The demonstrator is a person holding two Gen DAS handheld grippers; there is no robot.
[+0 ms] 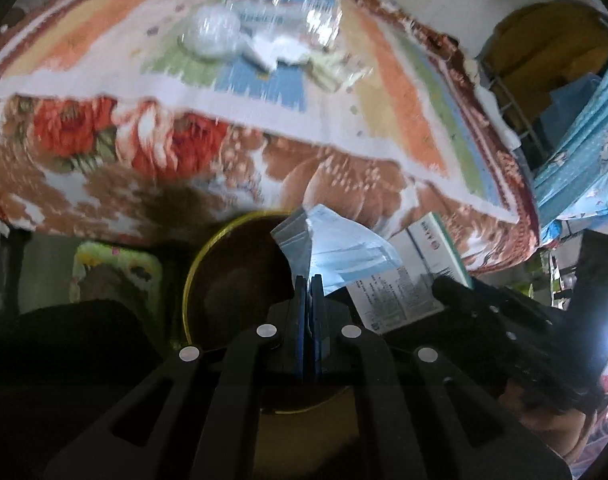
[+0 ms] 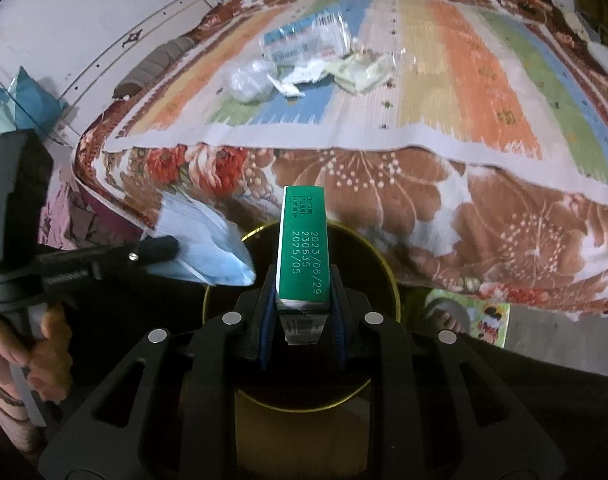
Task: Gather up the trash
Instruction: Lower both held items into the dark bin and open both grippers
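Observation:
My left gripper [image 1: 308, 280] is shut on a blue face mask [image 1: 335, 244] and holds it over the dark round bin with a yellow rim [image 1: 192, 276]. My right gripper [image 2: 302, 292] is shut on a green and white carton [image 2: 302, 240] above the same bin [image 2: 387, 276]. The mask [image 2: 208, 244] and left gripper [image 2: 160, 249] show at the left of the right wrist view; the carton [image 1: 415, 272] shows at the right of the left wrist view. More trash lies on the bed: a clear plastic bag [image 2: 250, 80], a crushed bottle [image 2: 304, 38], white paper [image 2: 304, 76], a pale green wrapper [image 2: 359, 74].
The bed [image 2: 483, 80] with a striped mat over a floral blanket fills the background. A patterned floor mat [image 2: 479, 316] lies right of the bin. A blue bag [image 2: 20, 108] hangs at the left wall. Blue fabric [image 1: 579, 148] and a metal rack stand right of the bed.

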